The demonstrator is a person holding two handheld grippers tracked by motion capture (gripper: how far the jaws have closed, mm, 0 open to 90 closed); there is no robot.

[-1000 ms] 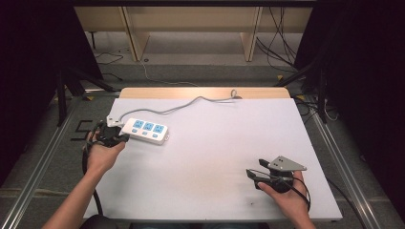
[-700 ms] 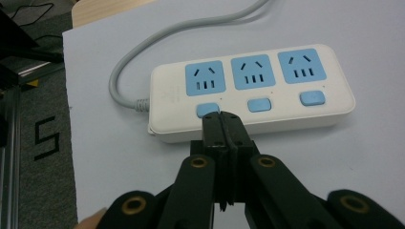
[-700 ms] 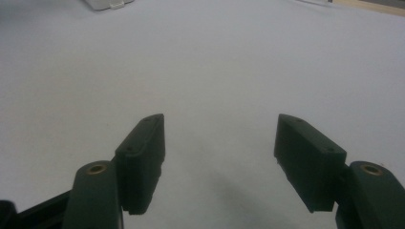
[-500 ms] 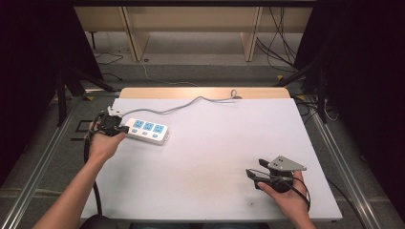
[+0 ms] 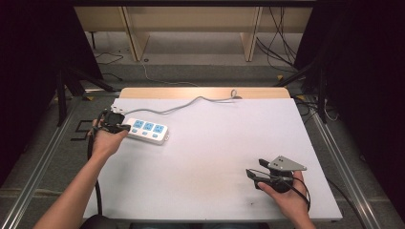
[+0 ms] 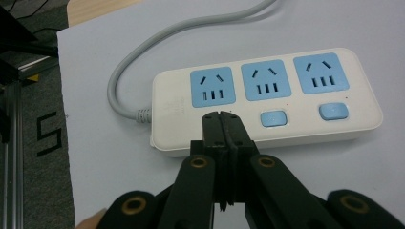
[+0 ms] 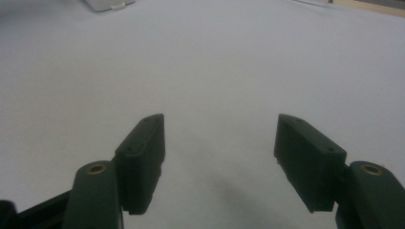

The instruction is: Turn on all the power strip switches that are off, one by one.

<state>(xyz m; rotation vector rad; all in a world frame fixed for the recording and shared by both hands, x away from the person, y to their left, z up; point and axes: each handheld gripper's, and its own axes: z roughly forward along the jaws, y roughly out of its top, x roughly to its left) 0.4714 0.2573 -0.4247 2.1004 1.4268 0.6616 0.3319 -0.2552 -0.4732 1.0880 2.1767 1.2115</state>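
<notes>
Lying near the white table's (image 5: 215, 162) far-left corner, the power strip (image 6: 267, 100) is met by the left gripper (image 6: 223, 117), jaws closed together as if to press its first switch, while the right gripper (image 7: 219, 143) is held open, empty, apart.

Across the middle and lower centre of the high view, the white table top (image 5: 215, 157) lies bare, so you have open room between your two hands. At upper left, the white three-socket power strip with blue faces (image 5: 149, 130) blocks the way, with your left gripper (image 6: 222, 116), jaws pressed together, right at its near edge. Its grey cable (image 5: 191, 102) snakes along the top toward the far wooden edge. Your right gripper (image 7: 219, 143), jaws spread, has bare surface ahead.
</notes>
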